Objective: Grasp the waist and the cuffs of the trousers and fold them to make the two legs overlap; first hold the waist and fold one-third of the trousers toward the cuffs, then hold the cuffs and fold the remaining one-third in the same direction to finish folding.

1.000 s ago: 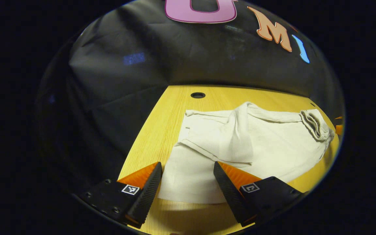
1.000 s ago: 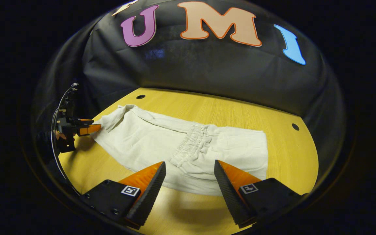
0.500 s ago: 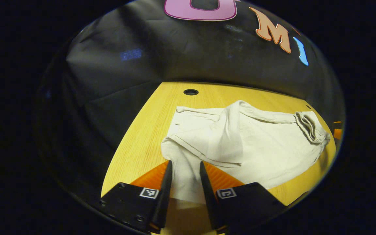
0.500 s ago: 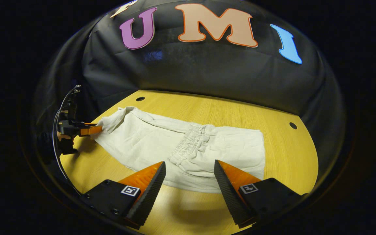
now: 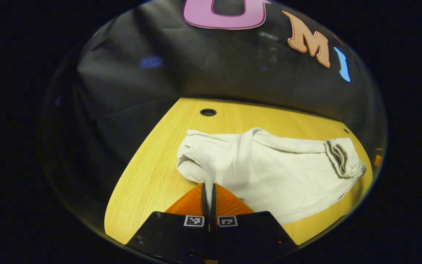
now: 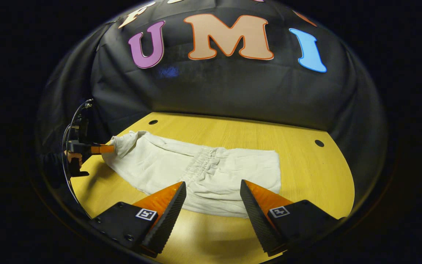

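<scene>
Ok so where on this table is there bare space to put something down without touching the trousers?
Bare table lies right of the trousers, toward the small hole, and in the strip between the trousers and the back wall. It is crowded at the cuff end, where the left gripper pinches the cloth, and near the open right gripper.

My left gripper view sits low and close at the cuff end of the trousers [image 5: 269, 172], looking along their length across the wooden surface [image 5: 152, 176] toward the booth's cloth wall [image 5: 181, 73]. My right gripper view hangs a little back from the surface's [image 6: 306, 165] near edge, facing across the trousers [image 6: 196, 172] at the waist end toward the same wall [image 6: 233, 91]. Both views share the trousers and surface. At the far left of my right gripper view I see the left gripper [image 6: 112, 149].
</scene>
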### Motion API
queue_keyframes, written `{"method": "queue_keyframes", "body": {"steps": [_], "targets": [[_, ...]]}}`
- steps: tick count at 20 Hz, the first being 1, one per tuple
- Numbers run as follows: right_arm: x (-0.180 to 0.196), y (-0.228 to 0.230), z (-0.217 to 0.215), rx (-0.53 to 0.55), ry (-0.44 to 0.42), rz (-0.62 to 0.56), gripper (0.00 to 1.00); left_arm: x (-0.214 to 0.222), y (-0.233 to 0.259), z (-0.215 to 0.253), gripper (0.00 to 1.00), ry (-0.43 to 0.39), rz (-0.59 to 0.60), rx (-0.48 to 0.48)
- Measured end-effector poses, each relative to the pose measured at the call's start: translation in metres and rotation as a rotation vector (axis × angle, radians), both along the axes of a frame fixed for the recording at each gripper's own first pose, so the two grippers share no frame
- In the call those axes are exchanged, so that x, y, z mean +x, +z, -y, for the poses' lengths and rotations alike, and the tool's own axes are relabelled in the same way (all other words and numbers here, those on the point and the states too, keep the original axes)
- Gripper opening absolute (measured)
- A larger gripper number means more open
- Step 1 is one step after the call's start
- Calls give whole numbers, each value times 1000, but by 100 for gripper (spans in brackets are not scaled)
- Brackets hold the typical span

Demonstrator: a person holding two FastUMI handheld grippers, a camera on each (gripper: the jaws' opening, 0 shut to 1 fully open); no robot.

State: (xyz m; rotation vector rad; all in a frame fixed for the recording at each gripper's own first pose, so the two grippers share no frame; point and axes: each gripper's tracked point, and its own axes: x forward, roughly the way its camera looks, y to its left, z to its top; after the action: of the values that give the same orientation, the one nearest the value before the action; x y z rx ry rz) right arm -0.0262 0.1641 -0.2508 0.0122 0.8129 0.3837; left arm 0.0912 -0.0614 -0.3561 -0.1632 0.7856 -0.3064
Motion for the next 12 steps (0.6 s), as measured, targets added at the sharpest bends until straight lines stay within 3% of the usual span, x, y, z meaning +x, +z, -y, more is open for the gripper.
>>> {"method": "queue_keyframes", "body": {"steps": [6,12], "targets": [[-1,3,34,38,-37,8,96,19,77,56,0,-61,122,-29],[0,7,74,60,-58,23,96,26,122,119,0,-119,178,-50]]}}
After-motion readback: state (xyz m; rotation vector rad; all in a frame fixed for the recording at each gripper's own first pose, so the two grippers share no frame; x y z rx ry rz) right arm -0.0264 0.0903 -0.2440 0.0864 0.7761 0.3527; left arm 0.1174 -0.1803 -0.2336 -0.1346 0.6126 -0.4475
